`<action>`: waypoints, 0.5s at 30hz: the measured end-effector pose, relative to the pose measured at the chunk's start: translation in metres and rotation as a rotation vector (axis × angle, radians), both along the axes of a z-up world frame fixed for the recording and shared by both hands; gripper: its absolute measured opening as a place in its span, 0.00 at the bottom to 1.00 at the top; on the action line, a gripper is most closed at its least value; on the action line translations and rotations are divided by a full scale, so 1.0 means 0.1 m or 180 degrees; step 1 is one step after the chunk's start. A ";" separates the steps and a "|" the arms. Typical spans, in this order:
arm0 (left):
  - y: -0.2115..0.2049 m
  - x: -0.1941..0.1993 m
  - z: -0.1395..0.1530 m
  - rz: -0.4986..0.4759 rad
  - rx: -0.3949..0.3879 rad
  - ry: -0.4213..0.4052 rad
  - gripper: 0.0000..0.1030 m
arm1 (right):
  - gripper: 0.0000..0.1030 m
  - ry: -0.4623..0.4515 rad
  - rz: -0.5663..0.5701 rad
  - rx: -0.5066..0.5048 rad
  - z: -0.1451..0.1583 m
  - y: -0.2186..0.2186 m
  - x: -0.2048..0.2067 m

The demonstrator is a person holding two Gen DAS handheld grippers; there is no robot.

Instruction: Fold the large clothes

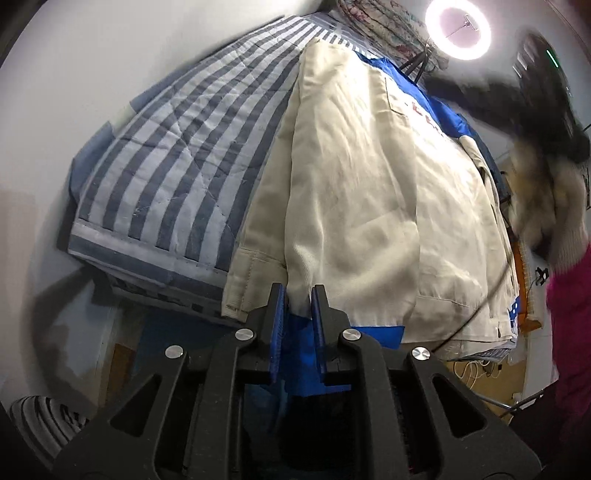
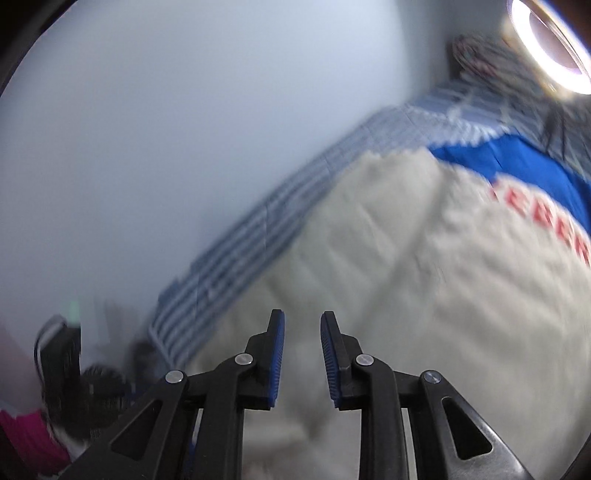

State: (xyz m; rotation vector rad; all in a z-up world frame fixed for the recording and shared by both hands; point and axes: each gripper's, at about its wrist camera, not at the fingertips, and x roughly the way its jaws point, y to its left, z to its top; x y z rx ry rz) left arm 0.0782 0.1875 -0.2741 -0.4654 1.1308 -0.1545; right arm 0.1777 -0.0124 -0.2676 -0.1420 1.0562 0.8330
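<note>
A large cream jacket (image 1: 362,206) with blue panels and red letters lies on a striped bed (image 1: 177,162). One sleeve is folded over its body. My left gripper (image 1: 298,295) is at the jacket's near hem, its jaws narrowly apart with the edge of the cream cloth between them. In the right wrist view, which is blurred, the jacket (image 2: 424,280) fills the lower right. My right gripper (image 2: 302,321) is open and empty just above the cream cloth. It also shows in the left wrist view (image 1: 546,85) as a dark blur at the upper right.
A ring light (image 1: 458,27) shines at the far end of the bed. A white wall (image 2: 184,129) runs along the bed's left side. A person's pink sleeve (image 1: 569,325) is at the right edge. Cables lie on the floor (image 1: 476,369).
</note>
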 end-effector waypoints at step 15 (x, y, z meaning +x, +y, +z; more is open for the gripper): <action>-0.08 0.07 -0.11 -0.0175 0.0035 -0.0016 0.12 | 0.24 0.0476 0.0138 -0.1030 -0.68 1.14 0.81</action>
